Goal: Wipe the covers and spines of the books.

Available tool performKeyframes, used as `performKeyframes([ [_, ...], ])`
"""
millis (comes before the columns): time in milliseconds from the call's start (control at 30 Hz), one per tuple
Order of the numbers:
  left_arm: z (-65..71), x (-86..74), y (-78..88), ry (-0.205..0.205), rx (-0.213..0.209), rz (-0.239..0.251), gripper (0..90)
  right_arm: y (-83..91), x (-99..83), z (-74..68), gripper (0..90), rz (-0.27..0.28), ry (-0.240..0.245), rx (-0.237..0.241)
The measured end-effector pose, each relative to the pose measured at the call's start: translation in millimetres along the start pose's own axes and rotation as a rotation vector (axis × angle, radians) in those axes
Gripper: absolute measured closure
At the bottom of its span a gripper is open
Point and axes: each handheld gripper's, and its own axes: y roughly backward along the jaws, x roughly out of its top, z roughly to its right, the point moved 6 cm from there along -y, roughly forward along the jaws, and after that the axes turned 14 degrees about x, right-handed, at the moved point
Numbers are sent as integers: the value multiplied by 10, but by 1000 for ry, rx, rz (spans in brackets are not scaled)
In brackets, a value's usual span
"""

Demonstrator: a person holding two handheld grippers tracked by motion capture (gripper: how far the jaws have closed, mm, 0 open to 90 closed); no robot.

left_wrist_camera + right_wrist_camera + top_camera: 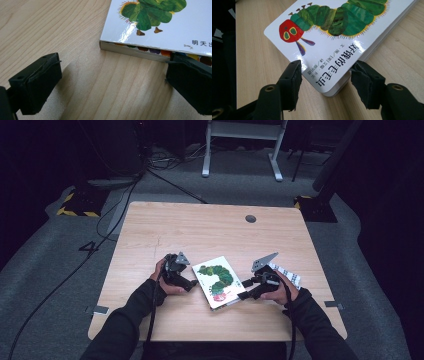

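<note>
The white board book with a green caterpillar on its cover [218, 281] lies flat on the light wood surface [200, 227], near the person's edge, between both tools. The right tool [325, 75] is wide open w/ one corner of the book poking in between its jaws; the pads look very close to the edges but it's hard to tell if they press yet. The left tool [110, 75] is wide open too, nothing in it, and the book's other side sits just past it, one jaw close by the page edge. To do this step well, the right tool should prob. slide in a bit more, stay level w/ the cover, then squeeze slow so the book doesn't spin away.
</note>
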Motion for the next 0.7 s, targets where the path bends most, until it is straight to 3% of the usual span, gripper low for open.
performKeyframes([
  [67, -16, 1, 34, 23, -17, 17, 105, -32, -19, 13, 440, -4, -7, -5],
  [167, 10, -18, 74, 40, -43, 12, 132, -73, -43, 25, 445, -9, -12, -5],
  [200, 70, -34, 138, 53, -117, 15, 157, -75, -48, 27, 460, -8, -16, -7],
  [267, 101, -39, 166, 58, -140, 10, 174, -78, -52, 32, 461, -5, -19, -6],
  [367, 207, -78, 264, 37, -191, -12, 183, -83, -60, 35, 461, 1, -20, -5],
  [433, 321, -111, 353, 11, -249, -11, 195, -82, -58, 27, 460, 3, -13, -8],
  [500, 419, -119, 406, -25, -268, -8, 199, -74, -48, 18, 459, 11, -8, -7],
  [700, 631, -55, 466, -65, -328, 6, 208, -82, -31, 8, 455, 14, -4, -14],
])
